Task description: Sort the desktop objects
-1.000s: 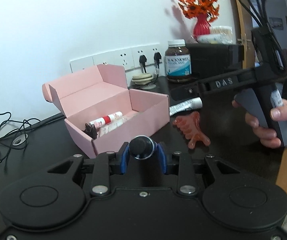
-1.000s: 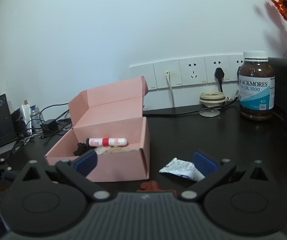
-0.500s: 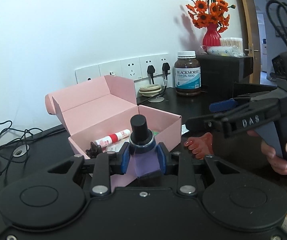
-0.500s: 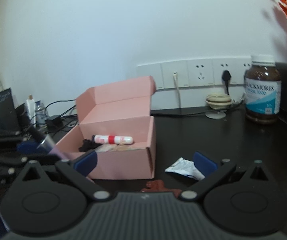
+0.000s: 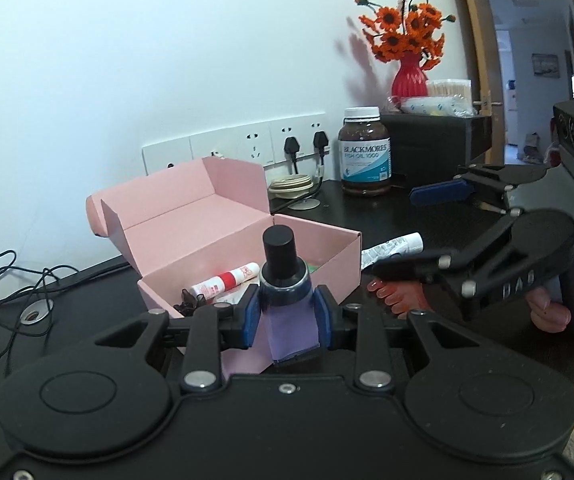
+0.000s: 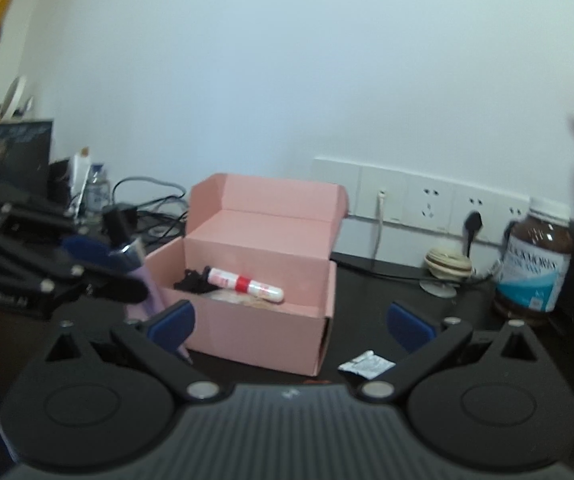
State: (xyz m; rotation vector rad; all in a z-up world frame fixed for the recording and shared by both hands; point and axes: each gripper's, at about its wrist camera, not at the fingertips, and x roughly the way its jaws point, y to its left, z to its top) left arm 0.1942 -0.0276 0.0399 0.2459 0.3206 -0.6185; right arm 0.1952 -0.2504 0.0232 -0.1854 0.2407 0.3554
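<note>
My left tongs (image 5: pixel 285 316) clamp a small lilac bottle with a glossy black cylindrical cap (image 5: pixel 283 280), held upright just in front of the open pink cardboard box (image 5: pixel 223 220) on the black table (image 5: pixel 367 216). Inside the box lie a smooth white tube with a red band (image 5: pixel 225 282) and something dark and tangled. My right tongs (image 6: pixel 291 322) stand wide open and empty, reaching over a ridged orange-red plastic piece (image 5: pixel 397 298) beside a crinkled white sachet (image 6: pixel 365 364).

White wall (image 5: pixel 167 60) with sockets (image 5: pixel 255 148), black desk (image 5: pixel 387 220), open doorway (image 5: pixel 527 60).
</note>
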